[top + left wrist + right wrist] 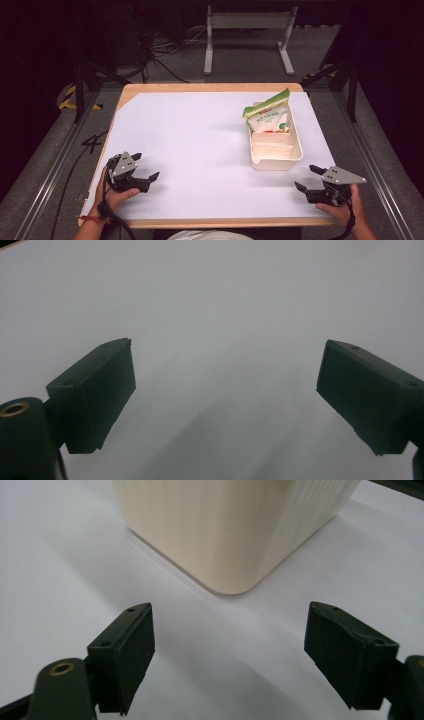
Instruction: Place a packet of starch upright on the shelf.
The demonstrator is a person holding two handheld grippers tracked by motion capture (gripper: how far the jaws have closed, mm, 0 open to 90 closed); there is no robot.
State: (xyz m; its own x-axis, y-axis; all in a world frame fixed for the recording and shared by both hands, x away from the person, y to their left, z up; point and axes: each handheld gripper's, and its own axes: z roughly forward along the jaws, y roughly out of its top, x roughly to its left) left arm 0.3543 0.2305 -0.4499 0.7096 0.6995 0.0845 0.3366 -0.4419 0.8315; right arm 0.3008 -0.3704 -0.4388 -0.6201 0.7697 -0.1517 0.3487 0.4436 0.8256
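A cream plastic tray with several compartments stands on the right half of the white table. A green and white snack bag lies tilted in its far compartment, its top poking over the rim. My left gripper rests open near the front left of the table, nothing between its jaws. My right gripper stands open near the front right, just short of the tray. In the right gripper view the tray's ribbed near corner rises right ahead of the open gripper.
The white sheet covers a wooden table whose edge shows at the back and front. Metal frame rails run along both sides. Cables and a table stand lie on the floor beyond.
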